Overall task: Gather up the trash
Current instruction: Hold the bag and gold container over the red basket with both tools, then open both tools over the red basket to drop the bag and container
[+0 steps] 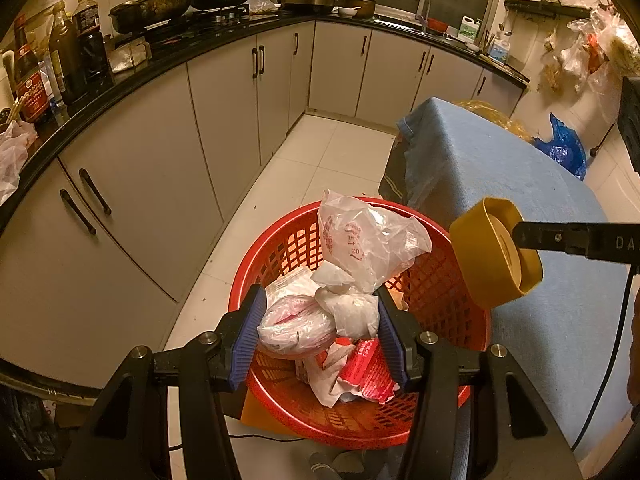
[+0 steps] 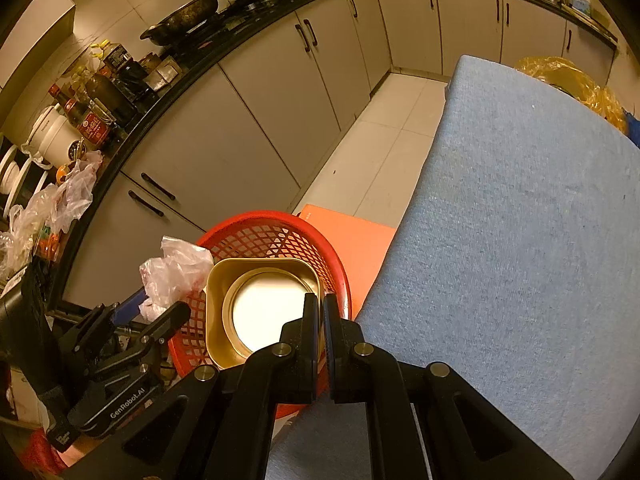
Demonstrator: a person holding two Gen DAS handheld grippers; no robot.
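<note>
From the left wrist, the left gripper [image 1: 318, 328] hangs over one red basket [image 1: 448, 292] on the floor, its blue pads about half apart on either side of a white plastic-wrapped bundle [image 1: 296, 330]; whether the pads press it is hard to tell. Under it lie a red-and-white wrapper [image 1: 360, 372] and a larger crumpled plastic bag [image 1: 368, 240]. The basket's near rim is cut off by the gripper body. At right, the right gripper [image 1: 520, 236] enters as a dark bar, holding one gold square cup [image 1: 492, 252] above the basket's edge, beside a blue-covered table [image 1: 520, 168].

From the right wrist, the right gripper [image 2: 321, 304] is pinched tight on the cup's [image 2: 260, 304] wall, revealing its pale inside. The cup hides most of the basket [image 2: 276, 236]. An orange board [image 2: 352, 236] shows under the basket. The left gripper [image 2: 132, 300] is mostly hidden by the bag [image 2: 176, 272].
</note>
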